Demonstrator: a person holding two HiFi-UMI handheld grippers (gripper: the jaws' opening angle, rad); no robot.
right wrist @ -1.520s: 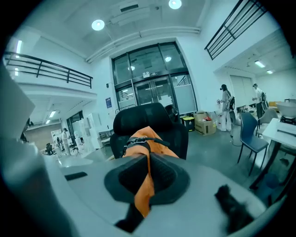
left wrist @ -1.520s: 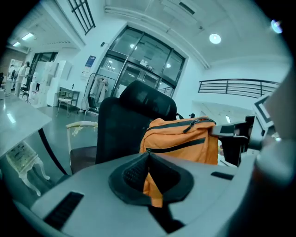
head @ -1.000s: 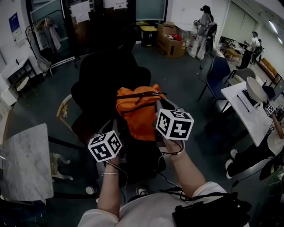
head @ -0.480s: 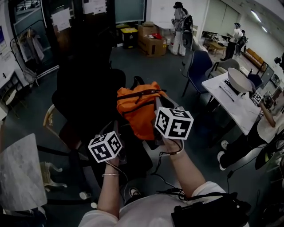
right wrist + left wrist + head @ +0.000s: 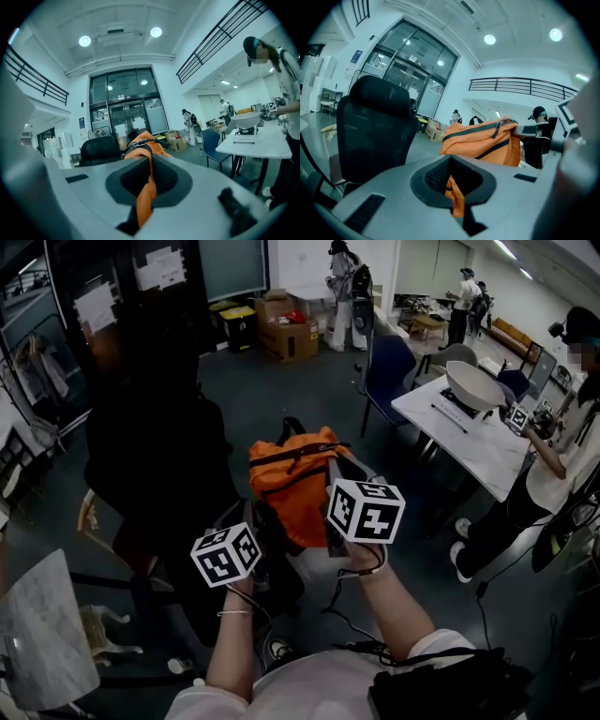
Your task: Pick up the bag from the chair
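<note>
An orange bag (image 5: 292, 479) with black straps hangs in the air, held from both sides. My left gripper (image 5: 255, 542) is shut on orange fabric at the bag's lower left; that fold (image 5: 454, 194) shows pinched between its jaws. My right gripper (image 5: 336, 491) is shut on the bag's right side, with orange cloth (image 5: 144, 192) squeezed between its jaws. The bag's top and zip (image 5: 487, 140) show beyond the left jaws. The black office chair (image 5: 155, 465) stands to the left, its seat apart from the bag.
A white table (image 5: 473, 432) with a bowl stands at right, a person (image 5: 572, 427) beside it. A blue chair (image 5: 389, 371) is behind the bag. Cardboard boxes (image 5: 286, 329) and other people are at the far end. A marble-topped table (image 5: 42, 634) is at lower left.
The view has swung right: the chair has slid left, away from the bag, and the white table and person have come closer. Both grippers stay shut on the bag.
</note>
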